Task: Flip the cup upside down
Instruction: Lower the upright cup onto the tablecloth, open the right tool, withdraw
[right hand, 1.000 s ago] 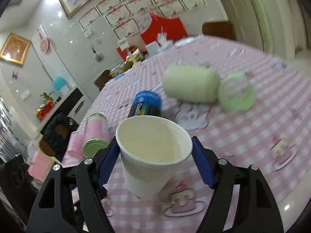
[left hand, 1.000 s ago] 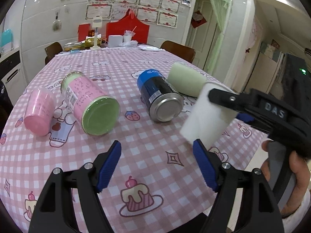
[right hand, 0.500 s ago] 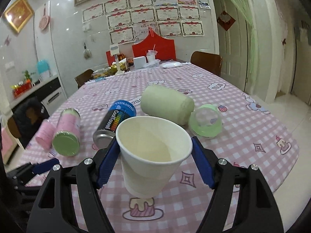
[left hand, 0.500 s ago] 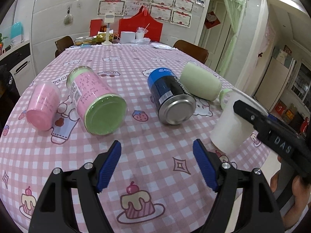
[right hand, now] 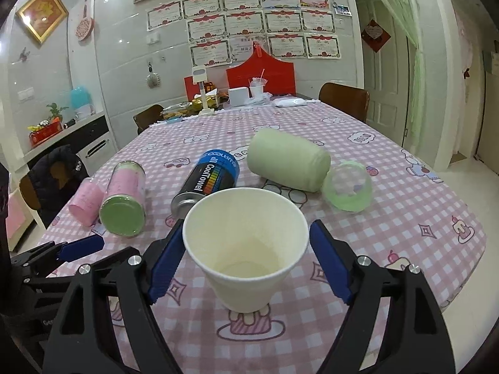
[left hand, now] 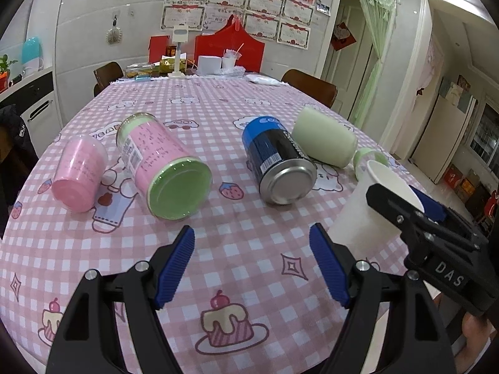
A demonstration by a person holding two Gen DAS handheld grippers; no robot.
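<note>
My right gripper (right hand: 246, 258) has its jaws clamped on the white paper cup (right hand: 246, 249), mouth up above the checked counter (right hand: 405, 205); my left gripper (left hand: 251, 265) hangs nearby, jaws apart.

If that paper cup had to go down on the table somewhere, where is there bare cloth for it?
Bare cloth lies along the near edge of the table, in front of the green-lidded jar and the blue can, between the left hand-held gripper and the right hand-held gripper holding the paper cup. The middle row is crowded: pink cup, jar, can, pale green roll, green lid.
</note>
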